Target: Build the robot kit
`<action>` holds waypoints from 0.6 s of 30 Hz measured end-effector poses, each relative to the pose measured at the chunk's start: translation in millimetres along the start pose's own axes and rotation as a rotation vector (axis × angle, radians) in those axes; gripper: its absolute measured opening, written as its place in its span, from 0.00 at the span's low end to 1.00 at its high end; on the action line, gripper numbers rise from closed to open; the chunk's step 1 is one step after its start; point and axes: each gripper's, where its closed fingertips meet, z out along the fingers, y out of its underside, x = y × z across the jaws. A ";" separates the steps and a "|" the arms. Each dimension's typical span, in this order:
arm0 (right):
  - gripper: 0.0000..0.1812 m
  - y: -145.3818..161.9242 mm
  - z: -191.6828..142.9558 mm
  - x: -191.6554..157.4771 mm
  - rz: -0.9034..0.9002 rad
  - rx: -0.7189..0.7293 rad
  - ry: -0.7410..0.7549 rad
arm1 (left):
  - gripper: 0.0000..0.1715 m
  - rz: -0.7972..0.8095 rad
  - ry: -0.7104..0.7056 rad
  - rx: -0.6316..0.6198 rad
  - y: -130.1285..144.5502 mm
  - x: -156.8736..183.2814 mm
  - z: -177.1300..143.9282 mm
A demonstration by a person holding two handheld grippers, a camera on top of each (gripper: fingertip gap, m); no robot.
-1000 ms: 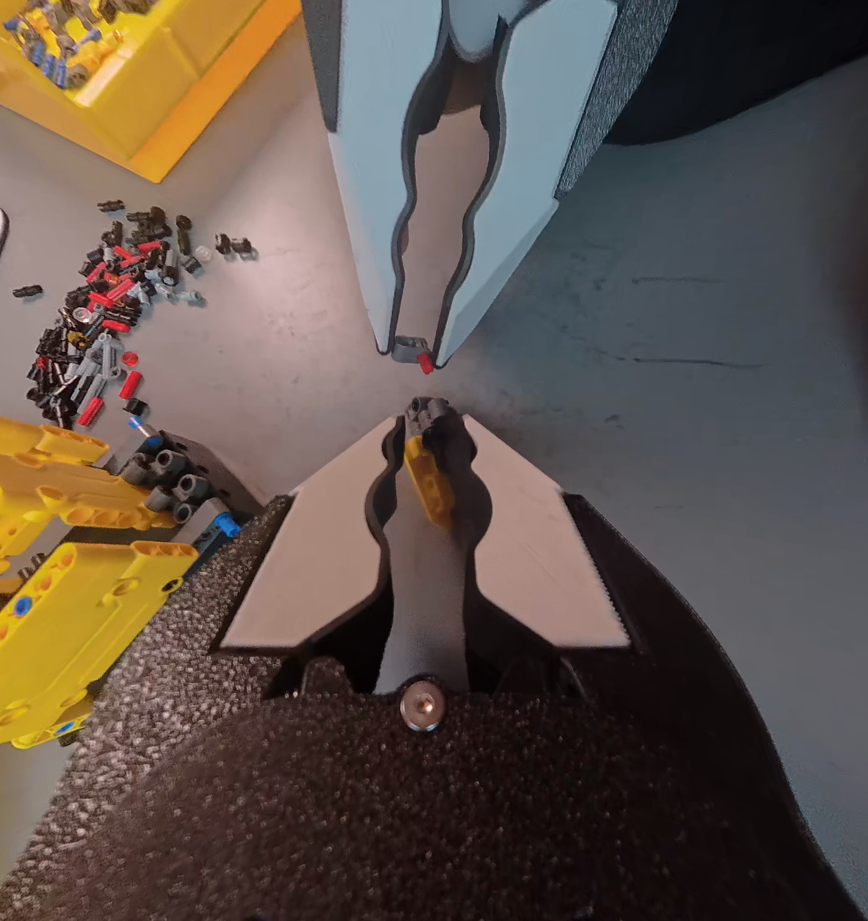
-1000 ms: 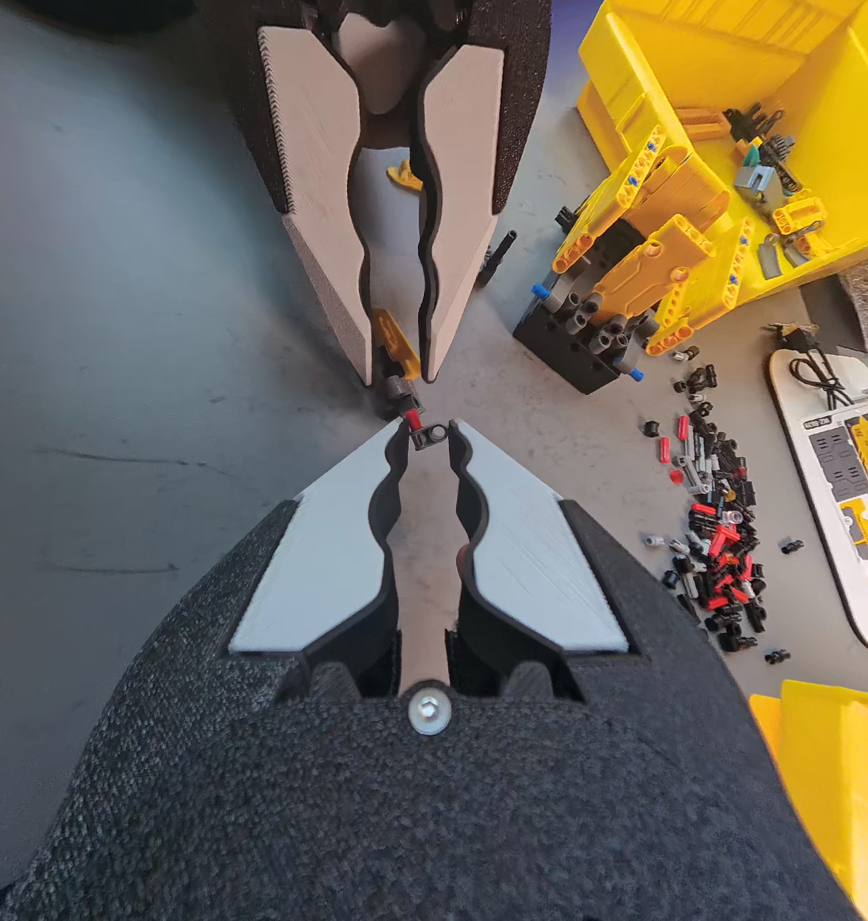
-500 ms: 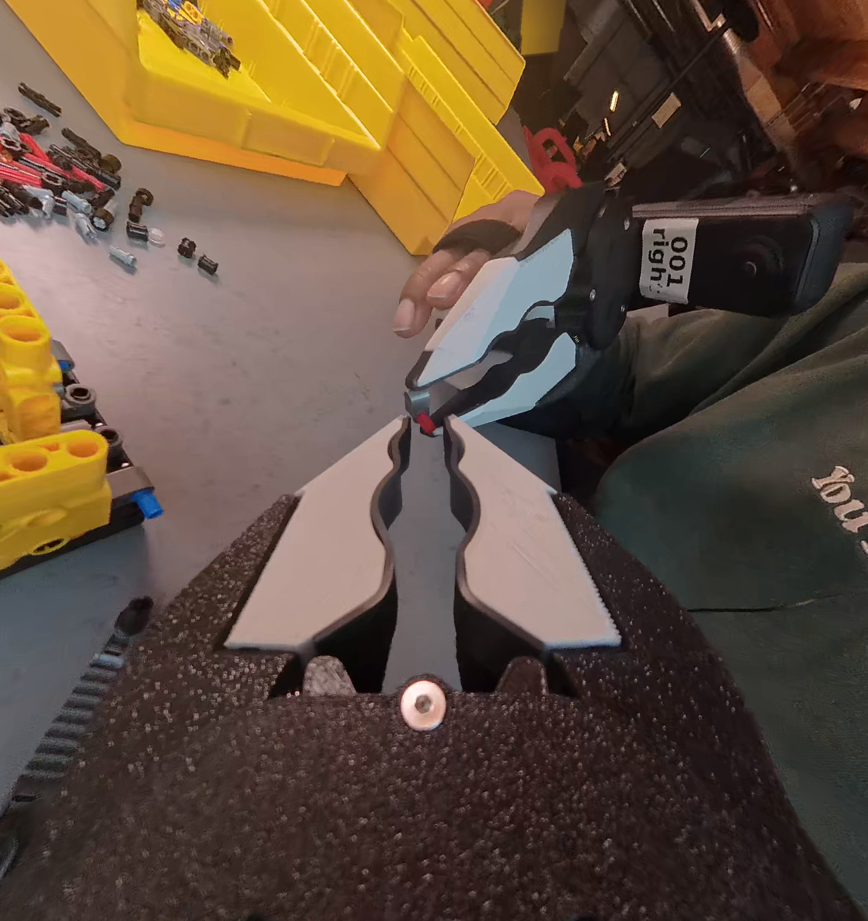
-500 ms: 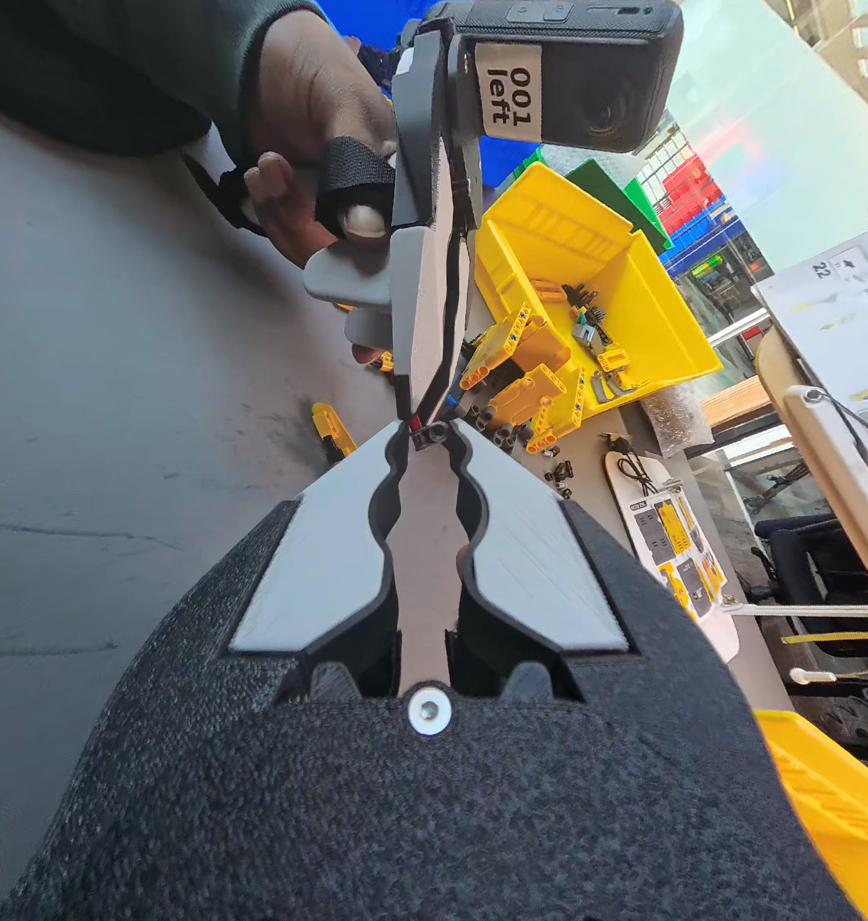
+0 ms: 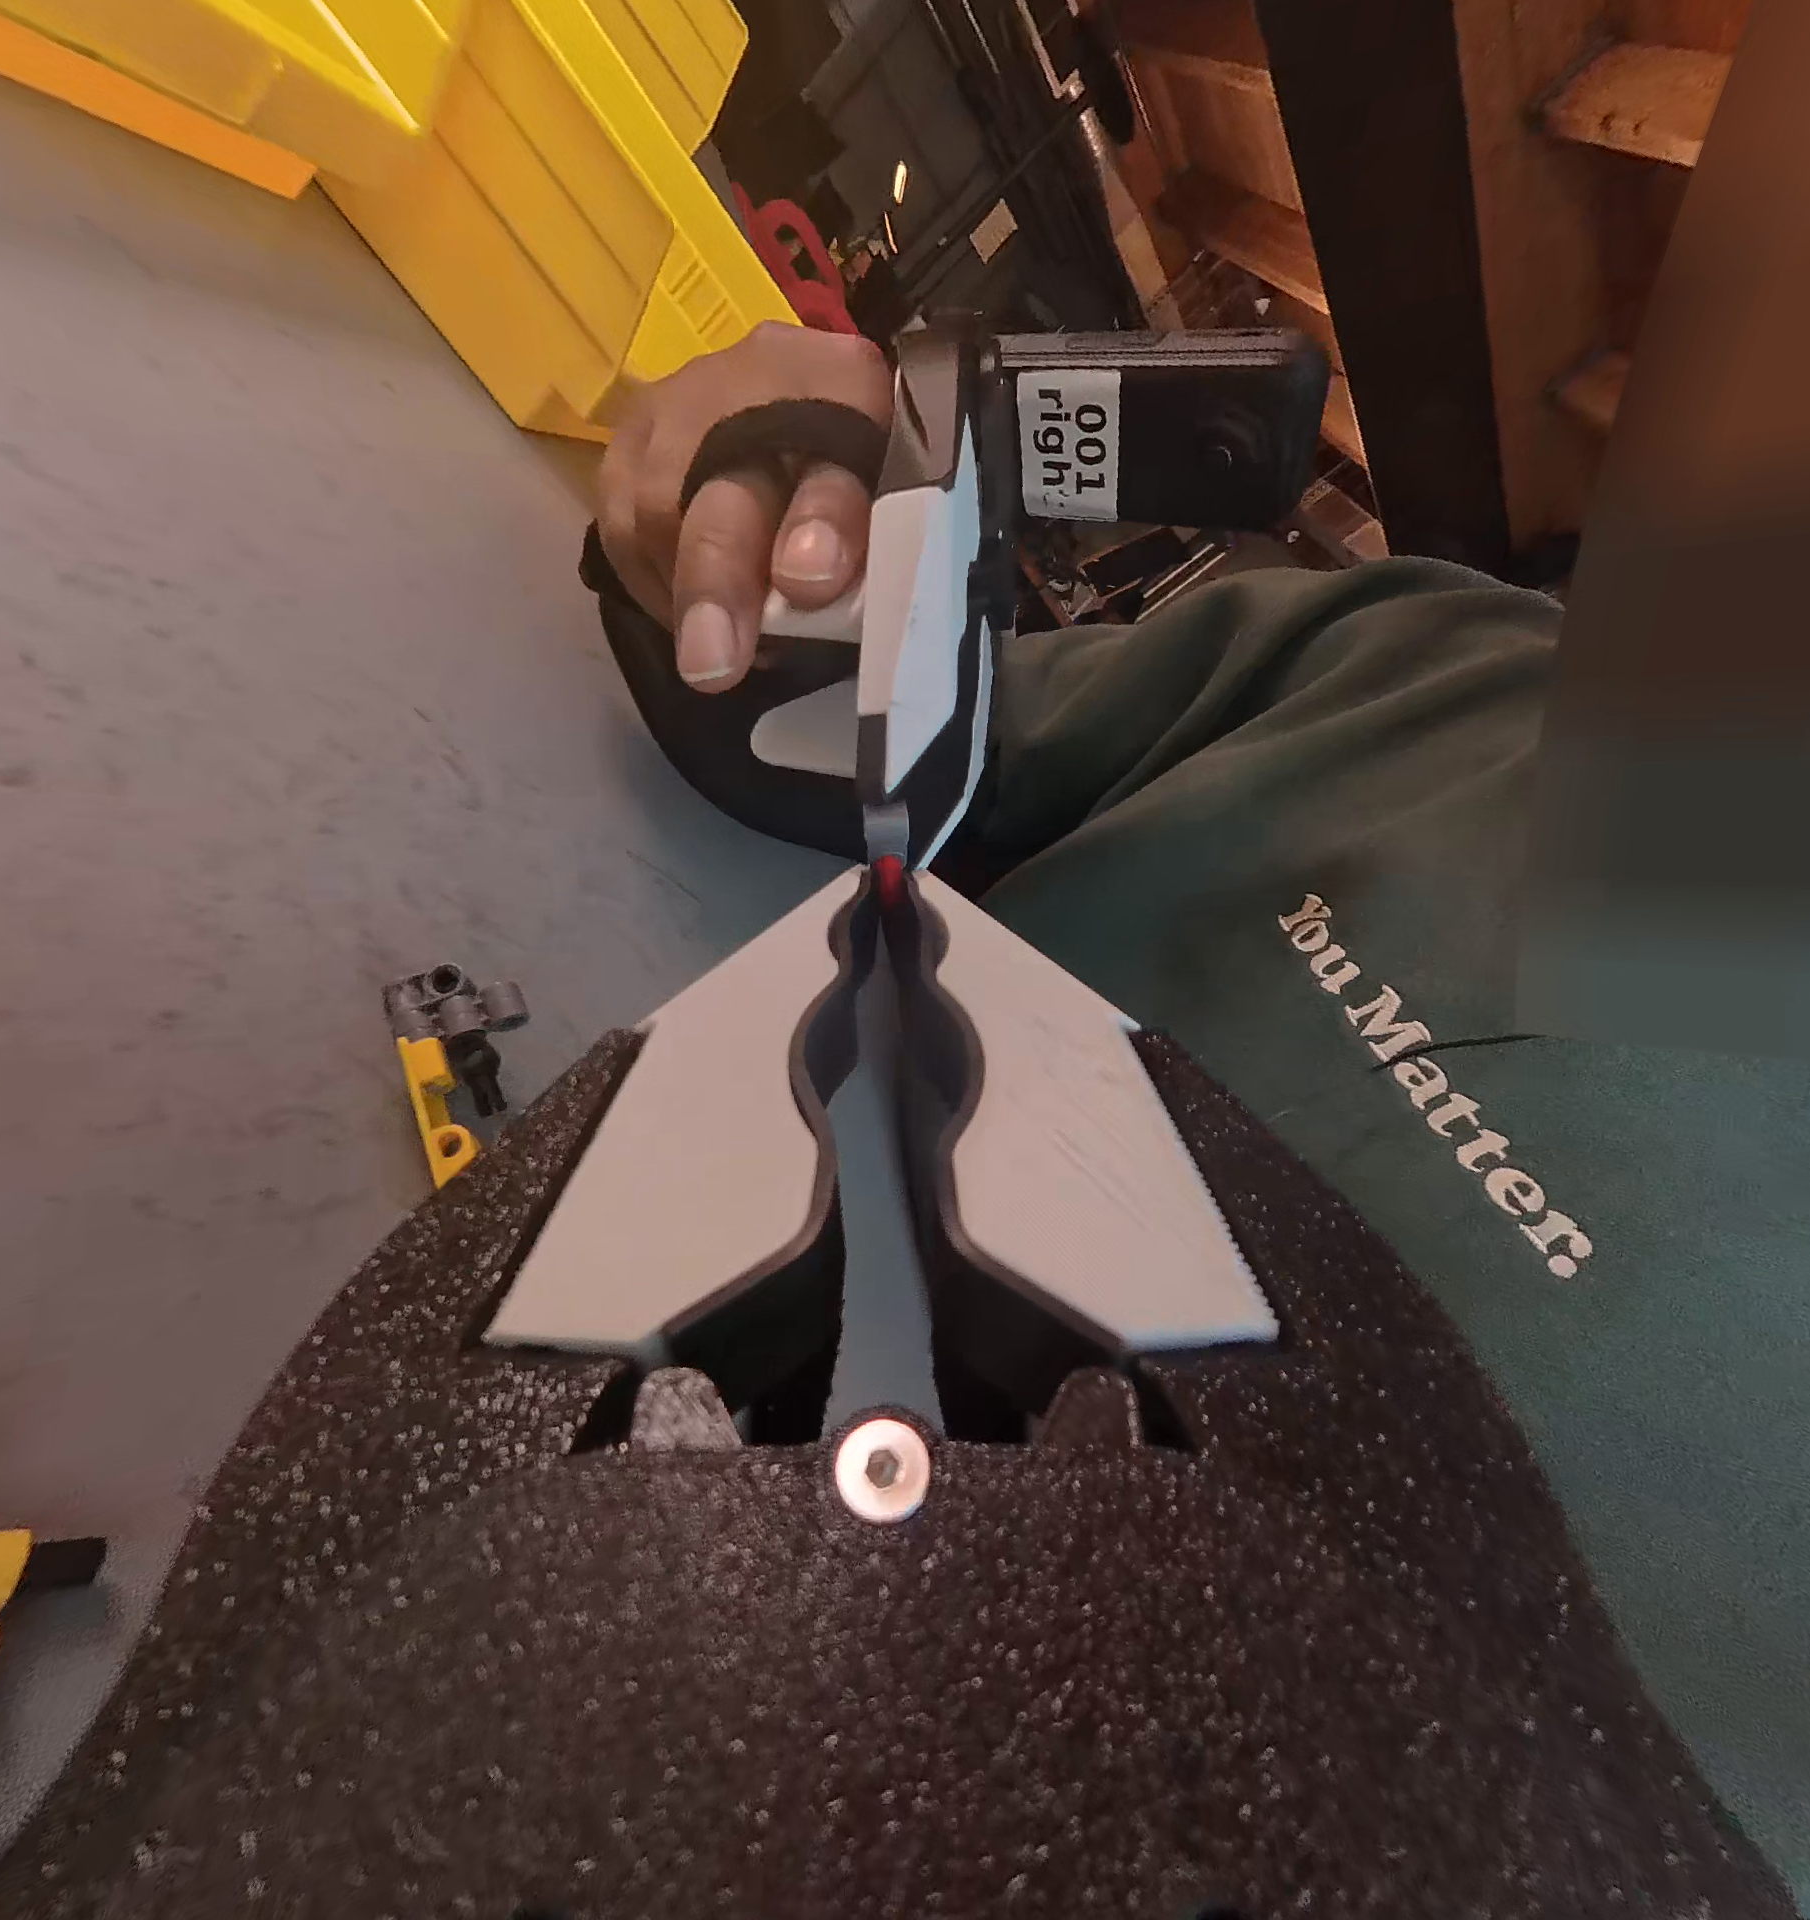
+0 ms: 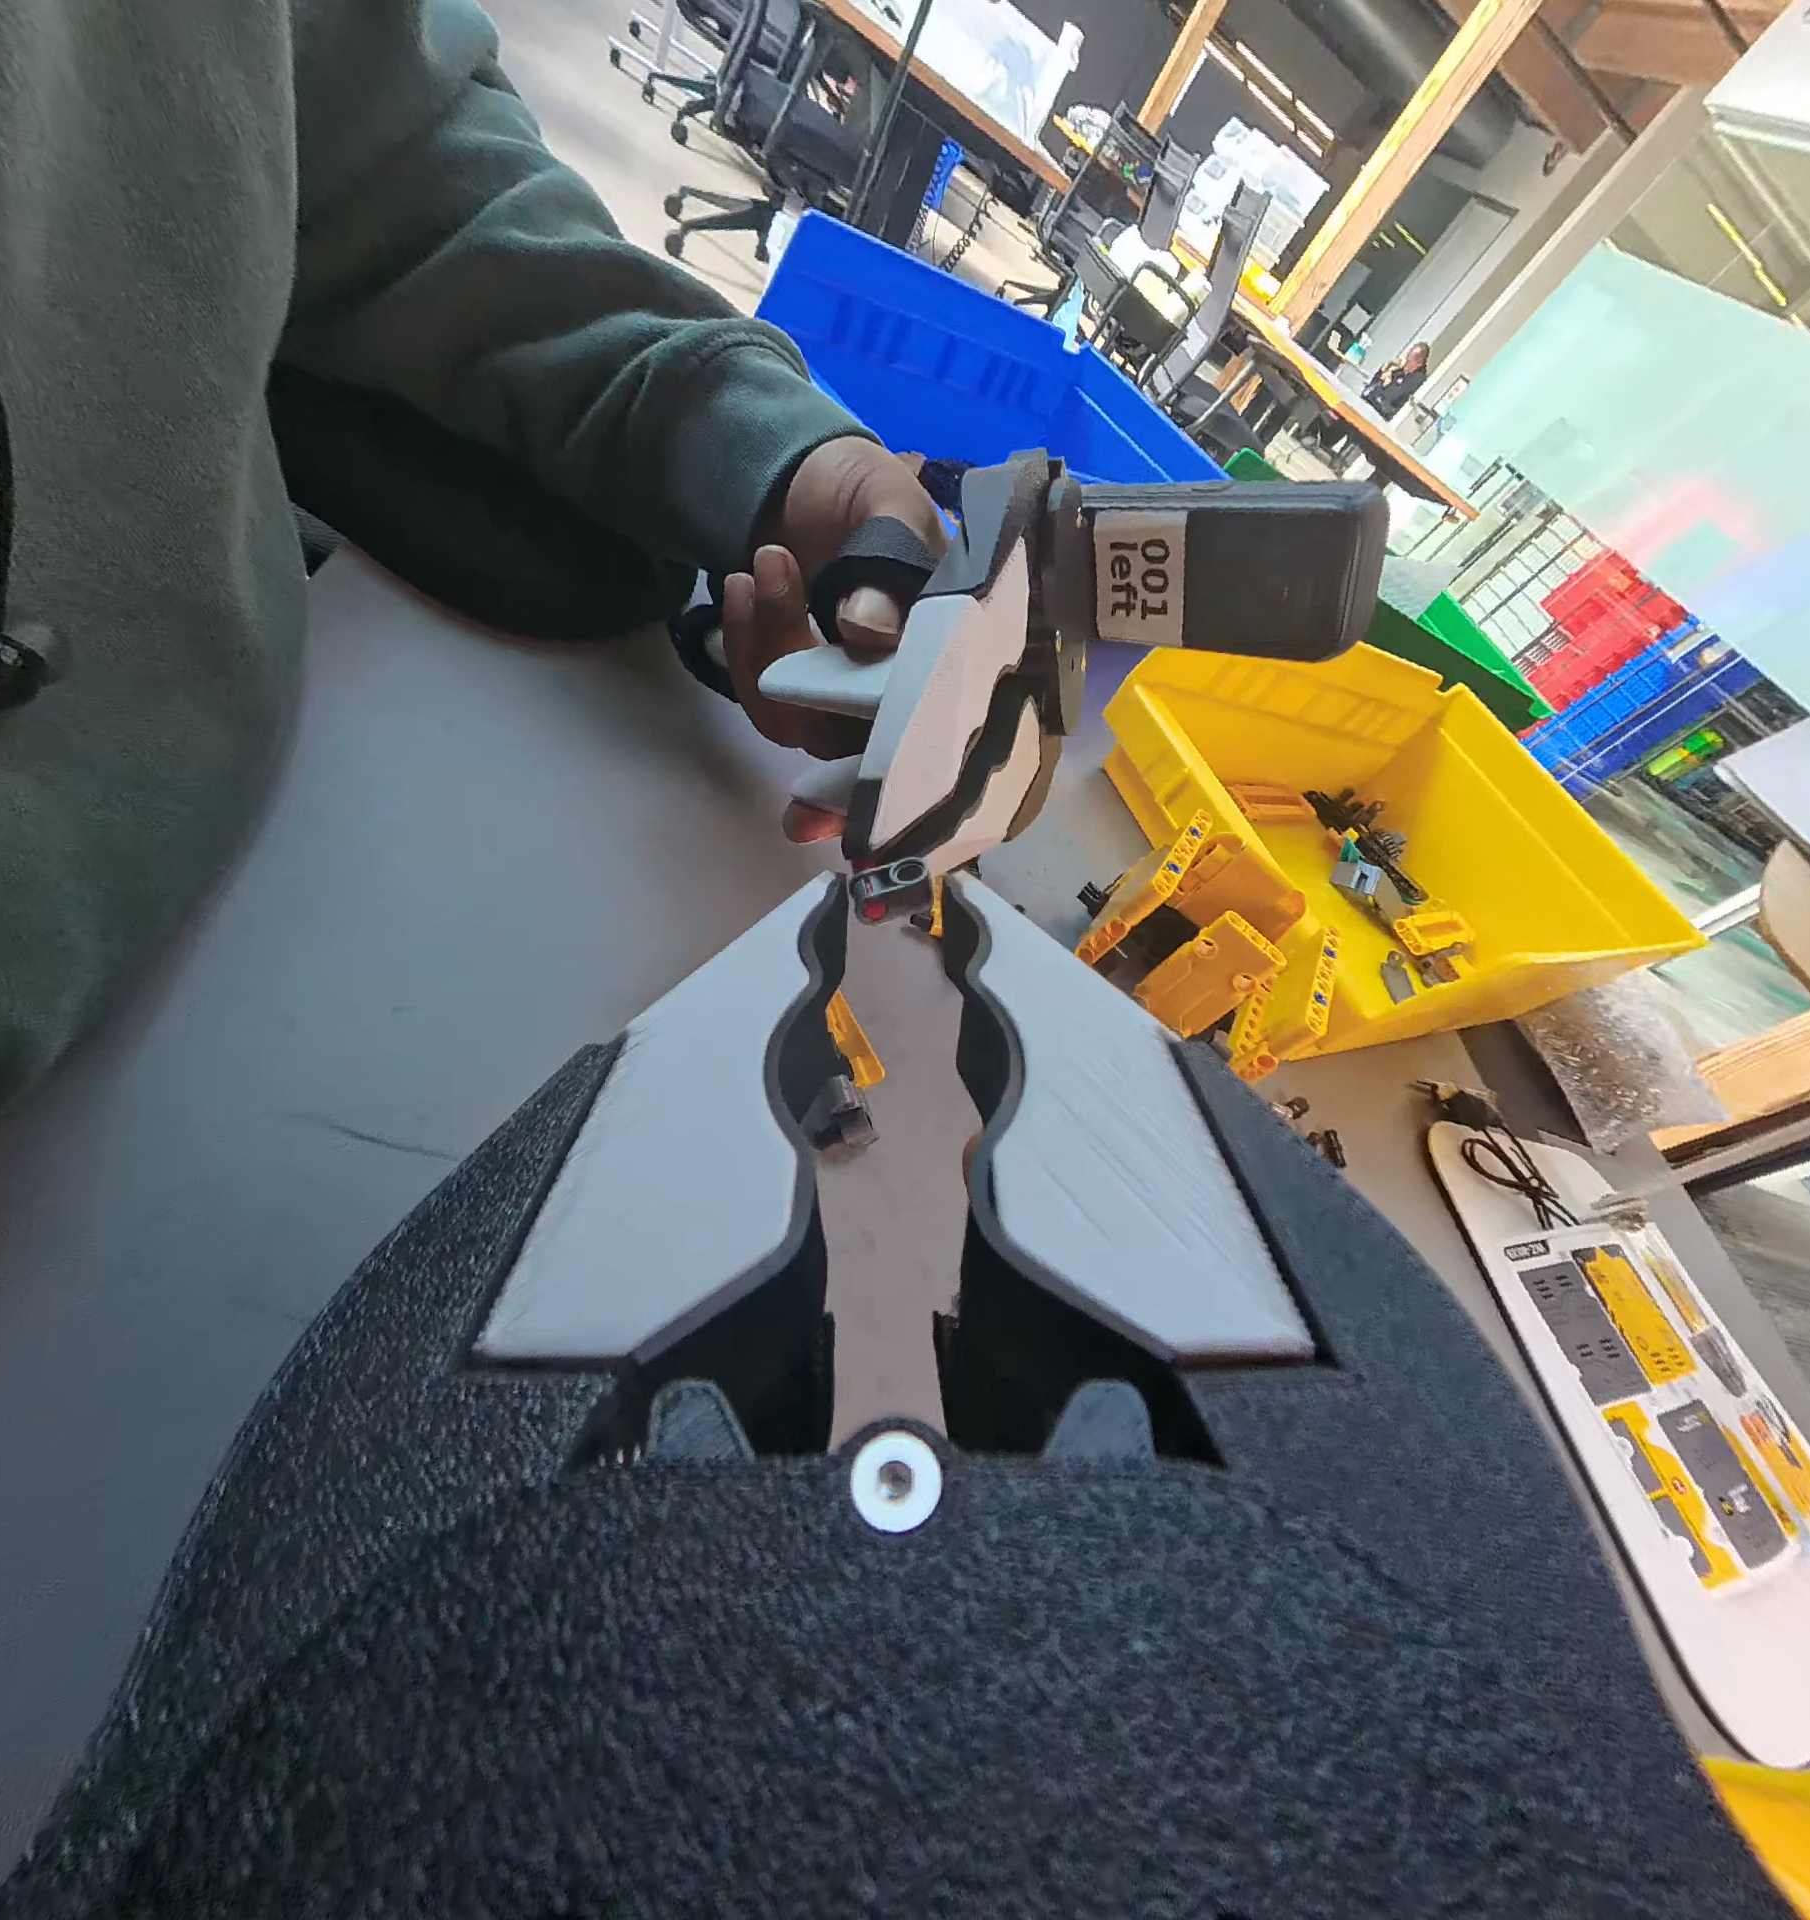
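Note:
My right gripper (image 6: 893, 896) is shut on a small grey connector (image 6: 890, 878) with a red pin (image 5: 888, 878) in it, held above the grey table (image 5: 205, 623). My left gripper (image 5: 887, 891) meets it tip to tip, with its jaws closed on the red pin. In the left wrist view the right gripper (image 5: 885, 826) stands upright in a hand. In the right wrist view the left gripper (image 6: 865, 857) comes down from above. A small yellow and grey assembly (image 5: 442, 1049) lies loose on the table below; it also shows between my right fingers (image 6: 851, 1044).
A yellow bin with loose parts (image 6: 1400, 831) and a part-built yellow model (image 6: 1192, 935) stand to the right. An instruction sheet on a board (image 6: 1659, 1403) lies at the right edge. Stacked yellow bins (image 5: 527, 208) stand at the back. The person's green sweatshirt (image 5: 1400, 935) is close. The grippers are tip to tip, or close to it.
The left gripper let the yellow and grey assembly go onto the table, opened, then closed on the red pin. Both grippers lifted and tilted up from the table.

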 end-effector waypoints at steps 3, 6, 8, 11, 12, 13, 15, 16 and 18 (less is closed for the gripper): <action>0.08 -1.3 -0.3 -5.5 -0.027 -0.003 -0.022 | 0.01 -0.035 0.024 -0.019 4.1 0.6 1.3; 0.08 0.3 0.4 -9.9 -0.054 -0.022 -0.038 | 0.01 -0.063 0.041 -0.035 8.3 0.3 2.4; 0.08 1.8 0.6 -11.7 -0.070 -0.038 -0.043 | 0.01 -0.090 0.057 -0.039 9.9 0.2 2.9; 0.08 2.6 1.1 -12.7 -0.080 -0.046 -0.043 | 0.01 -0.107 0.067 -0.040 10.4 -0.3 2.6; 0.08 2.8 1.1 -12.7 -0.080 -0.047 -0.043 | 0.02 -0.111 0.070 -0.039 10.4 0.0 2.3; 0.09 3.0 1.2 -12.5 -0.084 -0.049 -0.041 | 0.01 -0.113 0.076 -0.038 10.2 0.6 2.2; 0.08 3.9 1.7 -12.2 -0.089 -0.055 -0.037 | 0.01 -0.118 0.082 -0.038 10.5 1.2 2.3; 0.08 4.2 2.1 -12.2 -0.093 -0.058 -0.035 | 0.02 -0.120 0.090 -0.040 10.9 2.1 2.7; 0.08 4.1 2.3 -13.1 -0.089 -0.059 -0.041 | 0.02 -0.124 0.096 -0.043 11.8 2.7 3.3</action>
